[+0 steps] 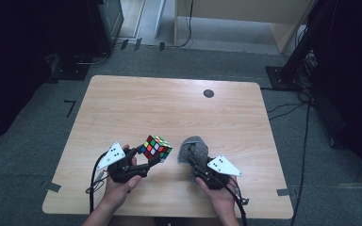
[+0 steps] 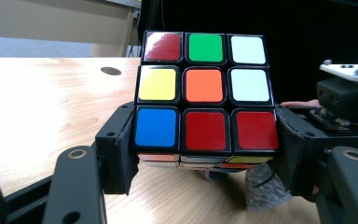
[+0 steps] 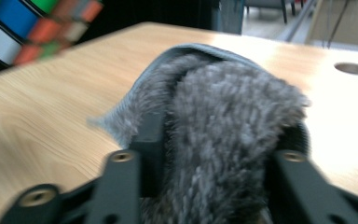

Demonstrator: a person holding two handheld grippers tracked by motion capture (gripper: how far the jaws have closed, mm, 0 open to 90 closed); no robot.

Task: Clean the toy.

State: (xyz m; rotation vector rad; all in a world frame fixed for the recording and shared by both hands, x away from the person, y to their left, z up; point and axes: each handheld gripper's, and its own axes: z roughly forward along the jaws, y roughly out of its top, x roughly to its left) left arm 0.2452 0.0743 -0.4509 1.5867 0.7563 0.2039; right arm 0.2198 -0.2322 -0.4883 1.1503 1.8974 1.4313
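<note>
Wiping goes best with the left tongs (image 1: 152, 159) clamped on the cube (image 1: 156, 147) above the surface's six-o'clock edge (image 1: 169, 213), while the right tongs (image 1: 194, 162), enclosing the grey cloth (image 1: 193, 149) at three o'clock, regrip firmly first.

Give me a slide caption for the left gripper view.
Left gripper clamps a scrambled puzzle cube above the wooden table.

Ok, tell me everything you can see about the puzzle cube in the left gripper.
The puzzle cube is a black-framed three-by-three with glossy stickers, scrambled. In the left gripper view the facing side reads red, green, white; yellow, orange, white; blue, red, red. The left gripper is shut on its lower layer, one black jaw on each side, holding it tilted above the wooden table. The right gripper, with its grey fuzzy cloth, sits beside it.
</note>
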